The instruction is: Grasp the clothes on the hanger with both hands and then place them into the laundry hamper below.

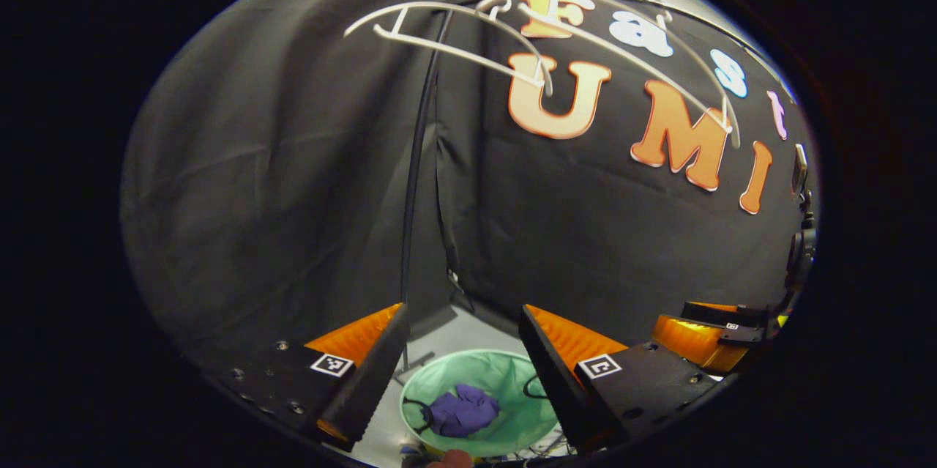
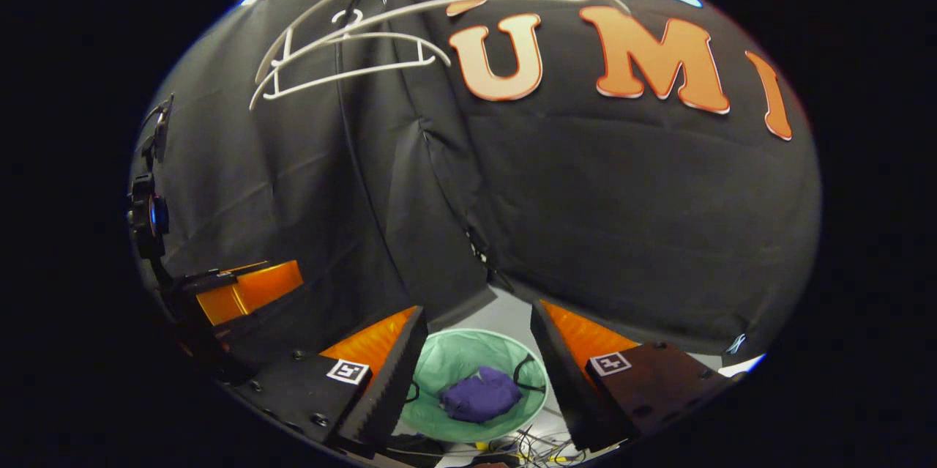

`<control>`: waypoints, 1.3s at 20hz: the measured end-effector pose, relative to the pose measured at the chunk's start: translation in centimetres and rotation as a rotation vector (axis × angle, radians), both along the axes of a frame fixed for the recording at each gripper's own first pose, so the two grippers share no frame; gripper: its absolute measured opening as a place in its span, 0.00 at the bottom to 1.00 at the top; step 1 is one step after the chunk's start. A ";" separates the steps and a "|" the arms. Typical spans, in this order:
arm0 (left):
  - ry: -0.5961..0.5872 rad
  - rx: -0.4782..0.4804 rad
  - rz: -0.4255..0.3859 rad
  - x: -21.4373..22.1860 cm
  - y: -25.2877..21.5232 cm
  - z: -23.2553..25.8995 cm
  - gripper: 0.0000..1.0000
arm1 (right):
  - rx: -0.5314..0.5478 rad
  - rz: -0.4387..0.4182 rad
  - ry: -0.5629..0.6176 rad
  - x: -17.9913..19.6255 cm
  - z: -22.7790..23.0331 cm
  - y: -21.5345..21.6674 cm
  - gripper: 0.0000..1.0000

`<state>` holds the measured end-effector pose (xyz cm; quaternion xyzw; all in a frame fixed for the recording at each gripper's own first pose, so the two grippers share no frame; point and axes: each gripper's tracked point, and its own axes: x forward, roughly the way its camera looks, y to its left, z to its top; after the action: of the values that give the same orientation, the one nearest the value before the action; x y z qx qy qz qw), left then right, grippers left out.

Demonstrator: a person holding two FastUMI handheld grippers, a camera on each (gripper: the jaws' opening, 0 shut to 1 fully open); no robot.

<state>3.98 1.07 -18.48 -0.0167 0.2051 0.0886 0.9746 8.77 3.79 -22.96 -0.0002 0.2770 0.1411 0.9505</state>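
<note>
A purple garment lies in the green laundry hamper. Both the left claw and right claw gape wide, empty. White hangers hang bare.

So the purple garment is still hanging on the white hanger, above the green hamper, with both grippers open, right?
Not quite. The purple garment already lies inside the green hamper; the white hanger is bare, as the right gripper view shows. Both hand-held grippers, left and right, are open.

- My booth is dim; the black wall cloth soaks up most light.
- Fisheye bends the white hangers into arcs near the rim.
- The hamper is brightest, evenly lit and sharp.
</note>
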 end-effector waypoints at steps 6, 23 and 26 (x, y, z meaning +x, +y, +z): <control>-0.173 0.052 0.034 -0.1 1.4 8.6 0.96 | 0.030 -0.034 -0.176 1.1 7.4 -1.0 0.94; -0.490 0.099 0.059 -1.0 0.5 20.2 0.92 | 0.038 -0.132 -0.446 1.7 17.3 -5.0 0.82; -0.482 0.101 0.059 -0.7 0.6 19.9 0.92 | 0.034 -0.141 -0.453 1.4 17.4 -5.1 0.82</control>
<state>3.31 1.65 1.39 0.0052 -0.0388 0.1205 0.9919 10.22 -1.36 -5.54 0.0035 0.0538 0.0753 0.9957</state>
